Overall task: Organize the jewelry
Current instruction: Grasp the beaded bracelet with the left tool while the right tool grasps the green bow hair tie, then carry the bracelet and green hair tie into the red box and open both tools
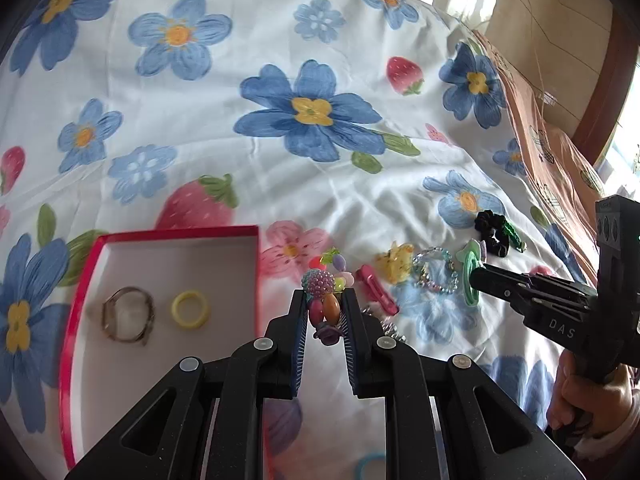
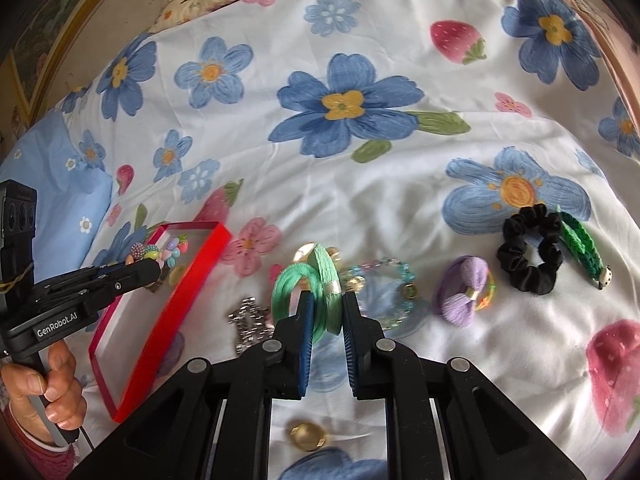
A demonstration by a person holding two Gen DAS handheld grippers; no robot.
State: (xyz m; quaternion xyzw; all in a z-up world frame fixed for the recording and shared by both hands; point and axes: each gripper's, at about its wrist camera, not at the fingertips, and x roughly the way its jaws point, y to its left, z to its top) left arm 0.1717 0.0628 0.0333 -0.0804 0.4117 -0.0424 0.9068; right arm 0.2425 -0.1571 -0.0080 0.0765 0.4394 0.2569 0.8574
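Black left gripper (image 1: 325, 312) is clenched on a colourful bead bracelet (image 1: 322, 294), held beside the red box (image 1: 86, 292) on the flowered bedsheet (image 1: 280, 152); right gripper (image 2: 325, 312) grasps a mint green hair tie (image 2: 308, 284), near the black scrunchie (image 2: 528, 254)

**Jewelry spread on the flowered bed beside a red box**

The red box (image 1: 178, 236) lies open, holding a metal bangle (image 1: 128, 314) and a yellow ring (image 1: 190, 308). A chunky multicolored bead bracelet (image 1: 324, 292) is pinched in the left gripper (image 1: 325, 300) just right of the box. A mint green hair tie (image 2: 316, 280) is clamped in the right gripper (image 2: 325, 312). On the bedsheet lie a pink clip (image 1: 378, 290), a pastel bead bracelet (image 2: 384, 292), a purple bow (image 2: 464, 292), a black scrunchie (image 2: 528, 254), a green braided band (image 2: 580, 248), a silver chain piece (image 2: 248, 320) and a gold ring (image 2: 306, 436).
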